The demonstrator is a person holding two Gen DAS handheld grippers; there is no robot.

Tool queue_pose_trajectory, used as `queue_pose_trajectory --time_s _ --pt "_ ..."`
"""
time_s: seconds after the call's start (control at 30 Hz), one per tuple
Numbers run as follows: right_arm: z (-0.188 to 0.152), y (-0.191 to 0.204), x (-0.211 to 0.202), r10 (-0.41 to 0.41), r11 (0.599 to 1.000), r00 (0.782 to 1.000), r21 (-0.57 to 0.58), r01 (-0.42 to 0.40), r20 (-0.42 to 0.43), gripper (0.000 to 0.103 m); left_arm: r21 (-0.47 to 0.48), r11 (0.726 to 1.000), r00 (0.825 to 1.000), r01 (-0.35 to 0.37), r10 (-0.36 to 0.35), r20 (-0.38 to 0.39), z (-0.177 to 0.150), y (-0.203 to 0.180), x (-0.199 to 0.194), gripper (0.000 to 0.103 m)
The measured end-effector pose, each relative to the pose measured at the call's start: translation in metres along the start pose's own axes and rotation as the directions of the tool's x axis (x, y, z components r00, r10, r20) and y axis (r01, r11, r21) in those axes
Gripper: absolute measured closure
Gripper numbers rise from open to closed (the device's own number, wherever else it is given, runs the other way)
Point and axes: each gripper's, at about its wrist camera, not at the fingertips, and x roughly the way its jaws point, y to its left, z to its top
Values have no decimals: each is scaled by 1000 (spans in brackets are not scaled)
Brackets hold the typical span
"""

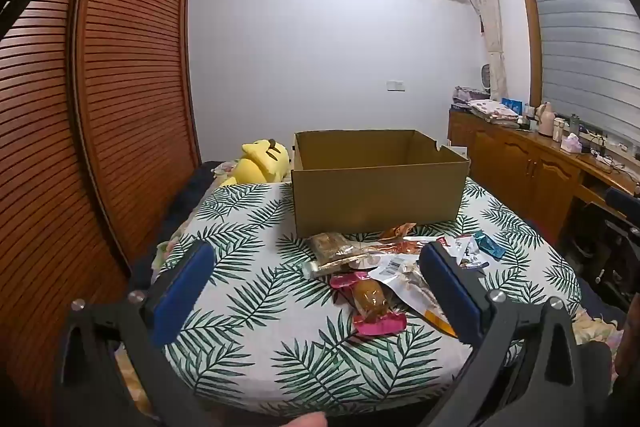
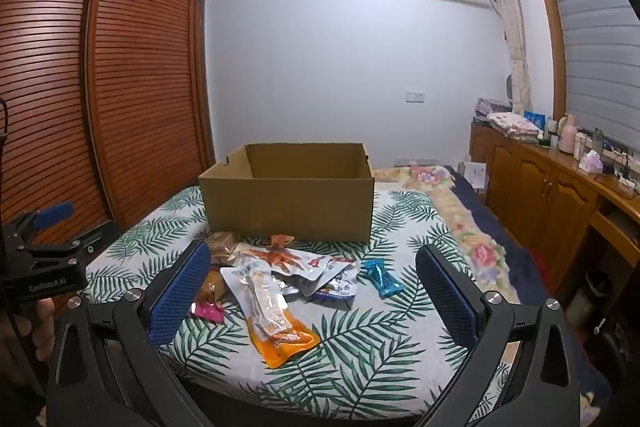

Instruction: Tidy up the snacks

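An open cardboard box stands on a board covered in leaf-print cloth. A loose pile of snack packets lies in front of it: a pink-ended wrapped snack, a gold packet, a white and orange pouch and a blue candy wrapper. My left gripper hangs open just short of the pile, nothing between its blue pads. My right gripper is open too, above the packets and holding nothing.
A yellow plush toy lies left of the box. A slatted wooden wardrobe lines the left side. A wooden cabinet with bottles and tissues runs along the right under the window. A flowered quilt covers the bed's right edge.
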Motion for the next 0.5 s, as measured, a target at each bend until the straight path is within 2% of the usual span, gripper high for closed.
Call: queue_pose_trajectory --time_s 0.33,0.5 --pt "2 -3 0 -16 1000 1000 2 16 -1 0 3 1000 1000 8 -8 18 -4 1 -9 0" --pt "2 -8 -5 -19 1000 1000 20 19 -2 0 5 1000 1000 7 -7 13 4 -2 -9 0"
